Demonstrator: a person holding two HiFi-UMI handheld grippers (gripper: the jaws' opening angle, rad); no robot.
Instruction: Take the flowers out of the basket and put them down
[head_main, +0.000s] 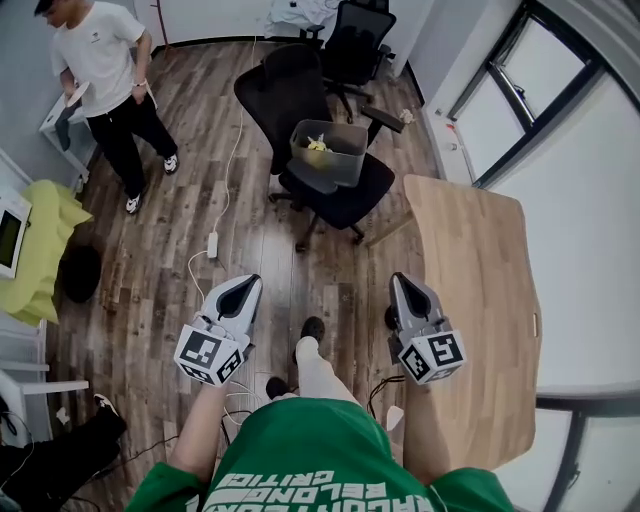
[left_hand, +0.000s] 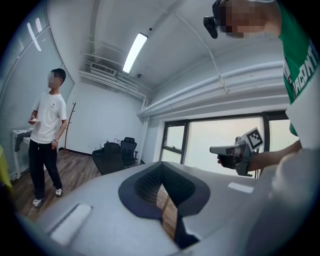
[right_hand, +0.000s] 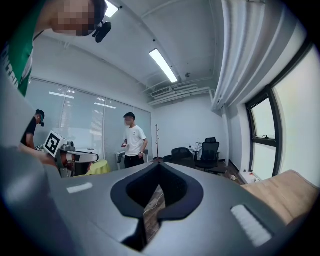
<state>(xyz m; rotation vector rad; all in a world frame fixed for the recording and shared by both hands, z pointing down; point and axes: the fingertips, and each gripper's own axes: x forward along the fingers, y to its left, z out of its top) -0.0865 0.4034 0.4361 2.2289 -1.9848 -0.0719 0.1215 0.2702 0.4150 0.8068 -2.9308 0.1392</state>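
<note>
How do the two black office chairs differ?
The near chair carries the grey basket of flowers on its seat; the far chair carries no basket. The near chair stands close to the wooden table; the far chair stands farther back. Both are black.

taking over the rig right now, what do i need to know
Left hand-held gripper: jaws together, empty, held over the floor.
Right hand-held gripper: jaws together, empty, near the edge of the table.
The basket sits on the chair ahead, with the flowers inside it.
Done: nothing yet.
Left: go to the chair, lift the flowers out and put them down; the table looks like a likely spot.
</note>
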